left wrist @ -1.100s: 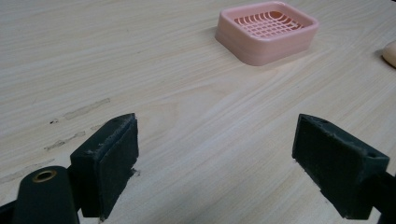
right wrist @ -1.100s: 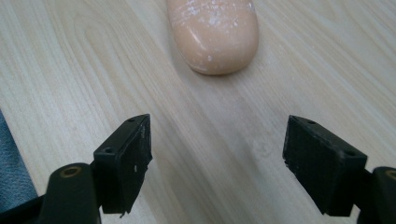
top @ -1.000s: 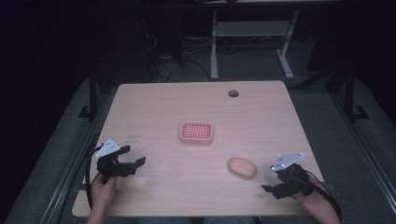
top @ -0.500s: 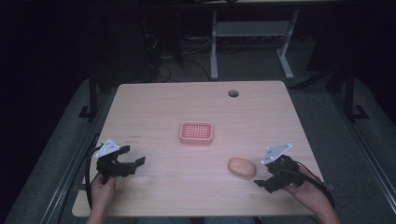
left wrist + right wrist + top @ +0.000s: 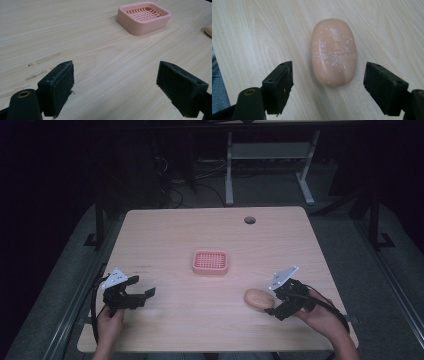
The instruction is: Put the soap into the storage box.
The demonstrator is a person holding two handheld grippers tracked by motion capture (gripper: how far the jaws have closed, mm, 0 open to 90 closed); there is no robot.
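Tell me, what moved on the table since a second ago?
The right gripper slid left toward the bar of soap and now sits right beside it, open, with a finger on either side in the right gripper view; nothing is grasped yet. The left gripper, the soap and the pink soap dish stayed where they were.

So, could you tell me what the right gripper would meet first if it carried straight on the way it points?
Most likely the soap bar: it lies on the table just ahead of the open right gripper, roughly centred between its jaws, untouched.
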